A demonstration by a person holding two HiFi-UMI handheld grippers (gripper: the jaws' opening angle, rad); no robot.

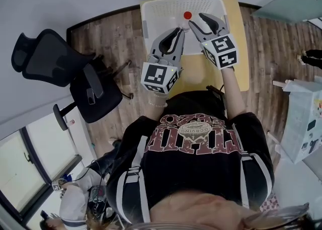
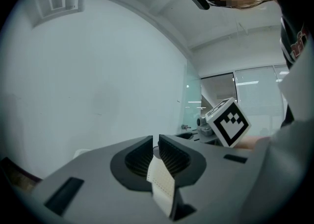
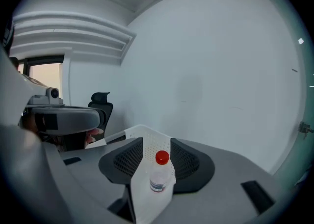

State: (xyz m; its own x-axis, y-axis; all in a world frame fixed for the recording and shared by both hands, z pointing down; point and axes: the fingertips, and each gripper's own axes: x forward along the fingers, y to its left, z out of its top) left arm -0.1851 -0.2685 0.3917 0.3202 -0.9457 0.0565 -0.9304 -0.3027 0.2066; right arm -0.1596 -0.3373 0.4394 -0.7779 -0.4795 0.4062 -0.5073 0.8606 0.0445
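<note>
I am pinching the left gripper (image 1: 179, 31) on the white perforated basket (image 1: 151, 10). In the left gripper view its fingers (image 2: 172, 155) are almost together, with only the thin basket wall (image 2: 162, 185) clamped between them. The right gripper (image 1: 197, 20) is gripping the same basket further along. In the right gripper view its fingers (image 3: 128, 160) are standing wider apart, and a broader fold of the wall (image 3: 147, 196) is filling the gap between them.

I judge that gripping at two spots is sharing the load and holding the basket level. That matters because a small clear bottle (image 3: 159, 176) with a red cap is standing upright inside it, just beside the right gripper's tips (image 1: 187, 15).

The basket is sitting over the far end of a yellow table (image 1: 237, 37). I cannot tell whether it is resting on the table or raised off it. A black office chair (image 1: 55, 63) is standing well to the left and a white cabinet (image 1: 302, 118) well to the right. Neither is crowding the grippers. Another person (image 1: 75, 201) is showing at the lower left.
</note>
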